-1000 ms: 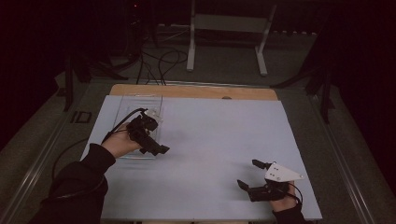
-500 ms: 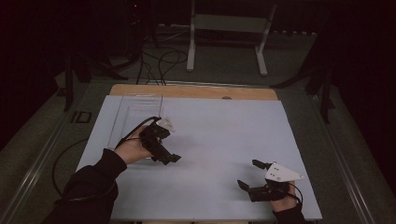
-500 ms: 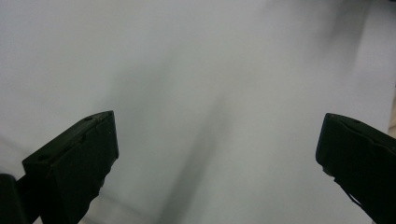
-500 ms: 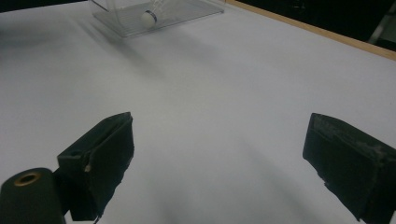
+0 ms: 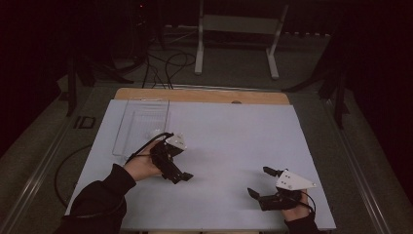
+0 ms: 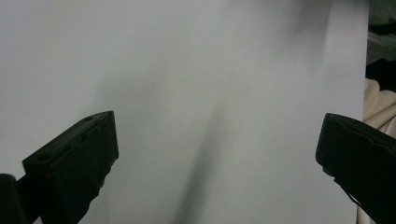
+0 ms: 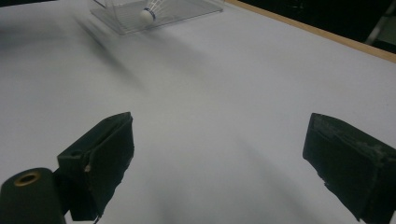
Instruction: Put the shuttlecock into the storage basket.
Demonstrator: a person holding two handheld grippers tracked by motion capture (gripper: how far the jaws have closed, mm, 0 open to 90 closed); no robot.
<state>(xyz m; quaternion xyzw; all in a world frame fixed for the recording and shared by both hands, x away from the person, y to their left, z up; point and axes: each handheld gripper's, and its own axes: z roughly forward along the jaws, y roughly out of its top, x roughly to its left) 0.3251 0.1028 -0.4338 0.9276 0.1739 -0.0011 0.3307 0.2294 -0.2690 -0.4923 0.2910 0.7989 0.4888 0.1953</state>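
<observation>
**Shuttlecock lies in the clear tray, both grippers empty**

The shuttlecock [image 7: 150, 12] has a rounded white cork head with a thin dark band behind it and pale feathers fanning away from the head. It lies on its side inside a clear plastic tray [image 5: 141, 124], and in the right gripper view its head points toward the near wall of that tray. In the high view the tray sits on the far left part of the white table sheet [image 5: 234, 146], close to the wooden strip [image 5: 204, 95] along the far edge; there the shuttlecock is too faint to make out through the plastic.

The left gripper [image 5: 181, 176] hovers over the sheet just beside the tray's near right corner, held by a hand [image 5: 142, 165] in a dark sleeve. Its jaws stand wide apart with nothing between them, and the left gripper view looks down on bare white sheet.

The right gripper [image 5: 260, 181] rests low near the near right part of the sheet, well apart from the tray. Its jaws are also spread wide and hold nothing; its own view looks across the sheet toward the tray and shuttlecock.
</observation>
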